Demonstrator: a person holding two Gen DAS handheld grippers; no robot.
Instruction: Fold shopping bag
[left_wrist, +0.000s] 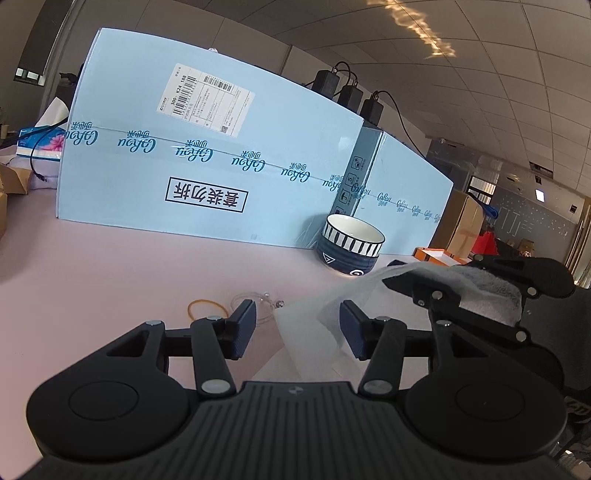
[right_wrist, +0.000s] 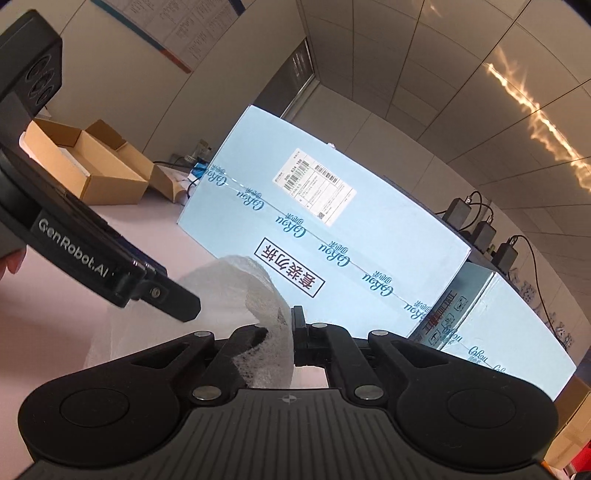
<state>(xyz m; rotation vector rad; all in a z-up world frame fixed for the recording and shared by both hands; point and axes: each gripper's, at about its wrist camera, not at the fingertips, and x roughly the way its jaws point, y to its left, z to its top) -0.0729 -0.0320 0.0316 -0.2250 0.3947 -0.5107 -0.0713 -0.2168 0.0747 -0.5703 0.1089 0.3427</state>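
Right gripper (right_wrist: 284, 332) clenches the white shopping bag (right_wrist: 243, 291) above the pink counter (left_wrist: 110, 266); left gripper (left_wrist: 298, 325) fingers spread, released.

Bright, even indoor light, sharp focus.
Glare streaks the ceiling (left_wrist: 417, 27); fisheye bending curves edges, corners fall dark.

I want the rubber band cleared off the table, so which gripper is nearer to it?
Left. The left gripper, open, sits just behind the rubber band on the table. The right gripper, shut on the shopping bag, is off to the other side.
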